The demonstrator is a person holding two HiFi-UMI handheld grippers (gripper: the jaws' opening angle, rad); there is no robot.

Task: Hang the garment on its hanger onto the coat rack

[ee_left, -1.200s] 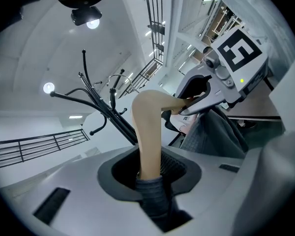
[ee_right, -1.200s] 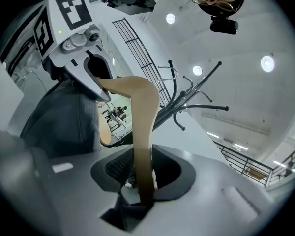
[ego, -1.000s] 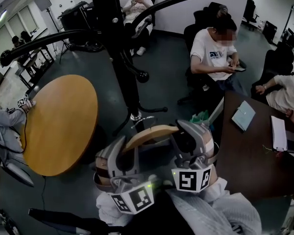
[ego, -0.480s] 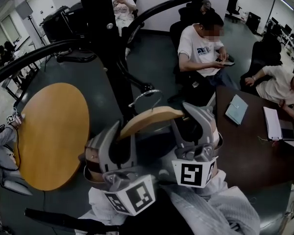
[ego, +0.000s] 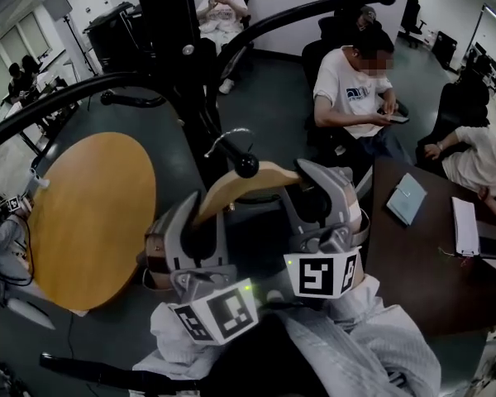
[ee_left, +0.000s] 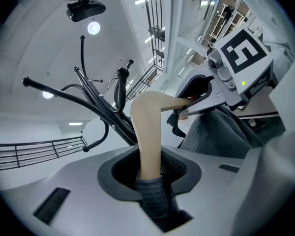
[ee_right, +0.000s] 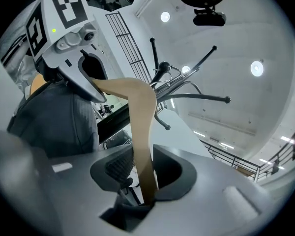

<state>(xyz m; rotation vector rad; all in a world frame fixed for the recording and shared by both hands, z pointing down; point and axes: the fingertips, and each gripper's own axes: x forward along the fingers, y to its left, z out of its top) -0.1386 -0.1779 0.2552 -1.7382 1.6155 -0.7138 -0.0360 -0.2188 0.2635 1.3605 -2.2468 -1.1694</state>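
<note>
**Changed since a second ago:** you have lifted the hanger (ego: 248, 184) and both grippers toward the coat rack (ego: 178, 48). The wire hook (ego: 226, 135) was below the rack's ball-tipped lower arm (ego: 246, 165). It now shows just above that ball in the head view. The right gripper's jaws have just been opening slightly, with the hanger between them.

**Garment** (ee_left: 221, 132): grey, draped from the hanger and falling toward you at 6 o'clock.

**Hanger:** pale wood, carried crosswise between your two grippers and not yet on the rack.

**Left gripper** (ego: 200, 212): jaws partway closed, clamping the hanger's left arm with a fold of grey fabric.

**Right gripper** (ego: 321, 190): jaws partway closed, pressing on the bare wood of the right arm.

**Surroundings:**
- Coat rack: black pole with curved arms, at 12 o'clock from the grippers.
- Round wooden table (ego: 91, 213): at 9 o'clock.
- Dark table (ego: 413, 263): at 3 o'clock.
- Seated person (ego: 355, 89): at 1 o'clock.

**In the way:** the ball-tipped arm sits right against the hook. Whether they touch cannot be told.
</note>
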